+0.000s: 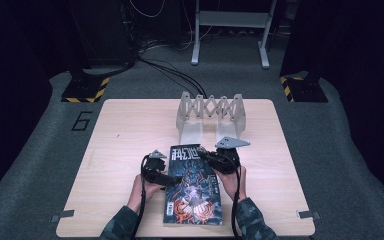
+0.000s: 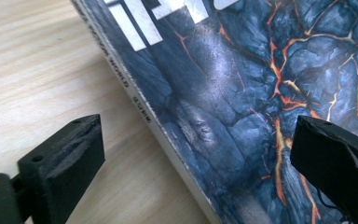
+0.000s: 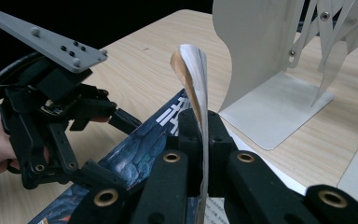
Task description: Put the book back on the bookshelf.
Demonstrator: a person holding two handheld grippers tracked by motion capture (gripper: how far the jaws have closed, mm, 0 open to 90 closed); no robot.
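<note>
The right tool (image 3: 204, 140) has its black jaws closed on the lifted front cover (image 3: 196, 88) of a magazine (image 3: 135, 156), the thin sheet standing on edge and curling at its top. At left the other tool (image 3: 121, 122), jaws apart, sits over the dark cover art. Behind, a grey metal expanding bookend (image 3: 270, 70) stands on the wooden table (image 3: 135, 70).

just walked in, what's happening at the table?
A person works a book lying flat on the table with two handheld grippers. The right gripper is shut on the front cover, peeling it up near the book's top corner. The left gripper is open, straddling the book's left edge. An expandable metal book rack stands behind, empty.
</note>
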